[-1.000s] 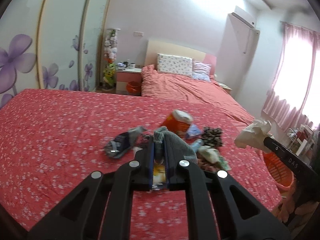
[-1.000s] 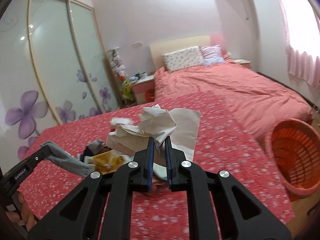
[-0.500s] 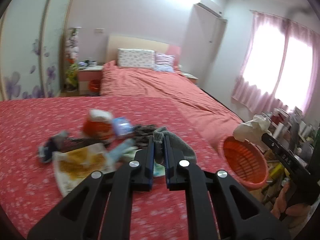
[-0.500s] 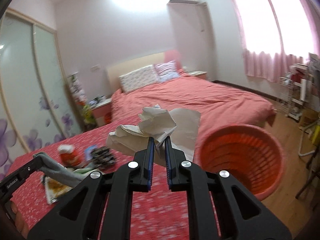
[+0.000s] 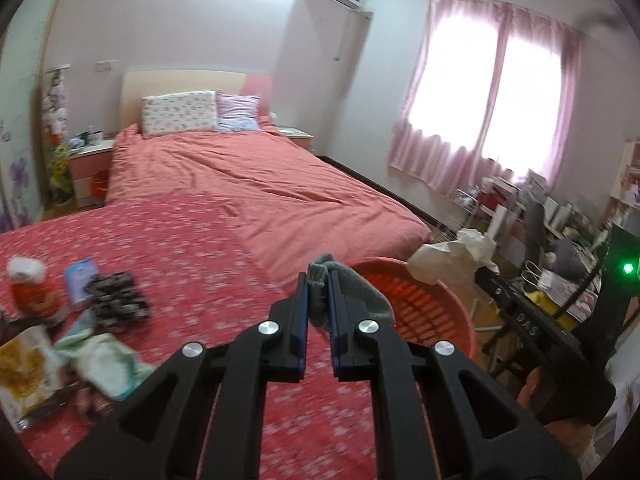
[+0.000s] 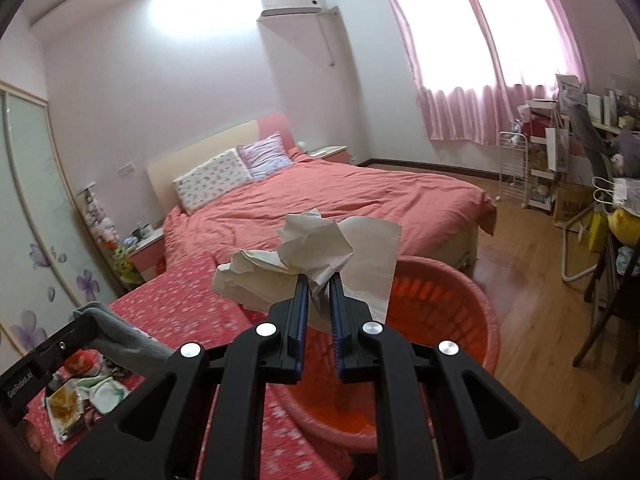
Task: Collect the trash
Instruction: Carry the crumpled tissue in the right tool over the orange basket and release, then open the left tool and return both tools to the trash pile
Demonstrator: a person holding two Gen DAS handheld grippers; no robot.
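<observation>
My left gripper is shut on a grey sock and holds it above the bed edge, next to the orange basket. My right gripper is shut on crumpled white paper and holds it over the orange basket. The paper also shows in the left wrist view, over the basket's far rim. The sock shows in the right wrist view at lower left.
Trash lies on the red flowered bedspread: a red cup, a dark tray, a yellow snack bag, green-white cloth. A second bed stands behind. Cluttered shelves and wood floor are at right.
Both grippers have swung right, away from the trash pile, with the sock and the paper still held. The orange basket is now close under them.
</observation>
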